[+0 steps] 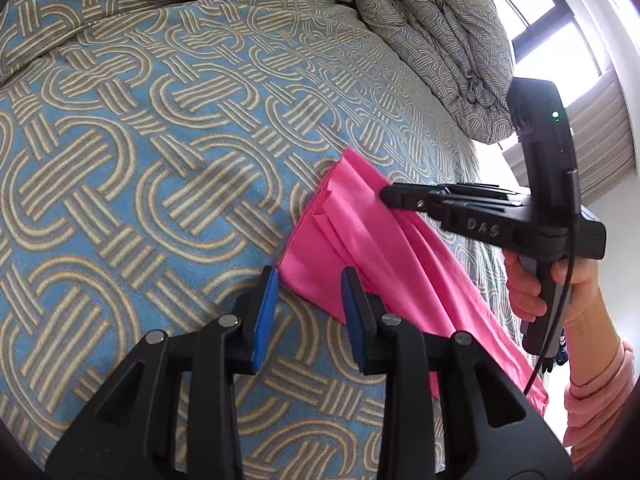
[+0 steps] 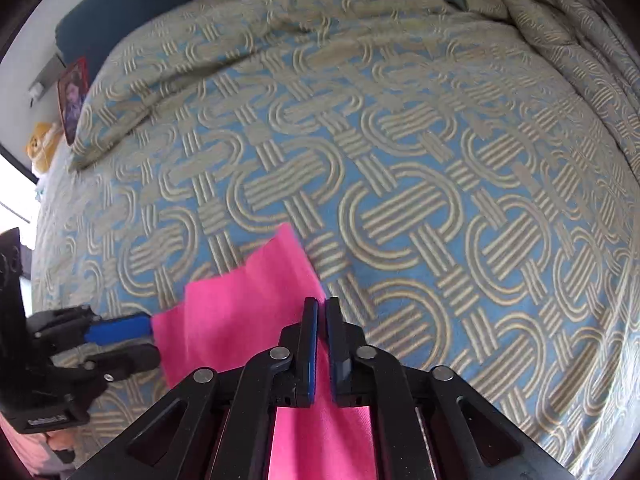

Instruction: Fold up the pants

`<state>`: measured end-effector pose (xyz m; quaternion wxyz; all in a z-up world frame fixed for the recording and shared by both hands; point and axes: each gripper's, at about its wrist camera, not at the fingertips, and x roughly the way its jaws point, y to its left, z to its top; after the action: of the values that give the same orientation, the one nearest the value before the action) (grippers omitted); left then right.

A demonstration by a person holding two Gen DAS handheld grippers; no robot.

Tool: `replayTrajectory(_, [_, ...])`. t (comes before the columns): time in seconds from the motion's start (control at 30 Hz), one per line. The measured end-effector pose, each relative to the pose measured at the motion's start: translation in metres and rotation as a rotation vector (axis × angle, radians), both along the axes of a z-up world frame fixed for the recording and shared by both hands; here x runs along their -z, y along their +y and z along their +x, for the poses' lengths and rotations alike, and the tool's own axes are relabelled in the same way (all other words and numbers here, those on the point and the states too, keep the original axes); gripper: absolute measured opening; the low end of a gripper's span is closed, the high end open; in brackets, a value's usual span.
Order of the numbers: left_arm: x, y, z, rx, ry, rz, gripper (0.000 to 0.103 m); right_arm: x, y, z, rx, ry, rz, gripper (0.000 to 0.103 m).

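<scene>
Beside the left gripper (image 1: 306,300), jaws apart, tilted down over the bedspread (image 1: 140,168), pink pants (image 1: 352,232) just touching its right pad. Right gripper (image 2: 321,308) pointing steeply down, nearly together above the pants' edge, grip unclear; hand (image 1: 560,292) around its handle.

You work in bright daylight. In the left wrist view the window (image 1: 532,16) at the top right is burnt out to white glare. Shadows on the bedspread (image 1: 160,160) are soft and faint. Both fisheye pictures bend strongly and have dark corners. The right wrist view is a little soft, with the bedspread pattern smeared slightly.
</scene>
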<state>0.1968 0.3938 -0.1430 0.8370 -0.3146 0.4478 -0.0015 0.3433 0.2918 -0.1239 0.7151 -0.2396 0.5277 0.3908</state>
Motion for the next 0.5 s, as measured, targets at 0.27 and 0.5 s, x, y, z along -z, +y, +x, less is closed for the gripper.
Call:
replayTrajectory(0.27, [-0.007, -0.004, 0.016, 0.021, -0.015, 0.006, 0.035, -0.017, -0.016, -0.002, 0.15, -0.078, 0.047, 0.03])
replayTrajectory(0.5, [-0.002, -0.023, 0.051, 0.069, 0.038, 0.071, 0.018, -0.031, -0.05, -0.01, 0.133, -0.07, 0.022, 0.03])
